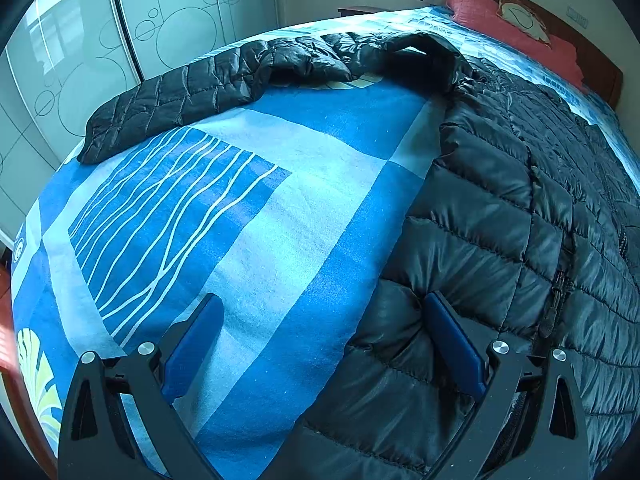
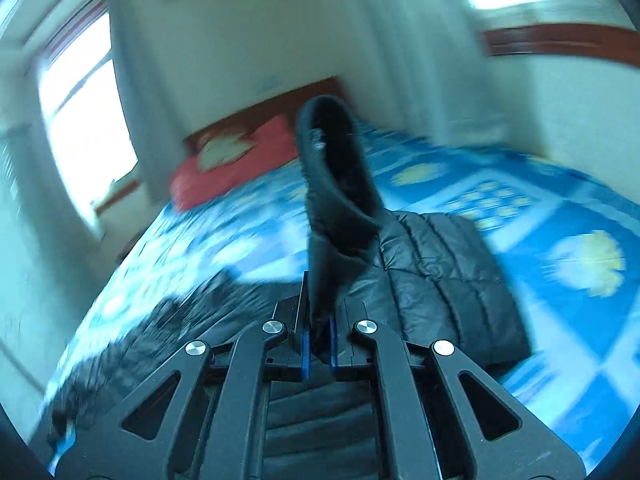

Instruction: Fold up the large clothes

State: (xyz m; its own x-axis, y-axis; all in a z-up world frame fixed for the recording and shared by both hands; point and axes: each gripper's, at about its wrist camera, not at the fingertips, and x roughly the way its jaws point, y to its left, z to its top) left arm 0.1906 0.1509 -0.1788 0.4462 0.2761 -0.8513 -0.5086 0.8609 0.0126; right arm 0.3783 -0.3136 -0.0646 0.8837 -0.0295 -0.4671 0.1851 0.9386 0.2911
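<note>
Lying on the bed (image 1: 240, 208) is one black quilted jacket (image 1: 520, 208), spread over a blue patterned bedcover (image 1: 304, 184). In the left wrist view, the jacket body covers the right part of the bed, and one sleeve (image 1: 172, 100) stretches away to the left along the far edge of the cover. One zipper (image 1: 554, 300) runs down the jacket front near the lower right.

The left hand-held gripper (image 1: 320, 344) stands wide apart and holds nothing. Its two blue pads are both visible: one pad (image 1: 196, 344) sits over the bare bedcover, and the other rests against the lower edge of the jacket.

The right hand-held gripper (image 2: 318, 340) is closed down narrow on one strip of the jacket's black fabric (image 2: 336, 184). The strip rises upright from between the two pads and curls over at its top. The rest of the jacket lies on the bed below and beyond this gripper. The right wrist view is blurred.

One red pillow (image 1: 516, 28) lies at the head of the bed, against one wooden headboard (image 1: 600, 68). One white wardrobe (image 1: 100, 40) with circle patterns stands beside the bed. Two windows (image 2: 80, 120) show in the right wrist view.
</note>
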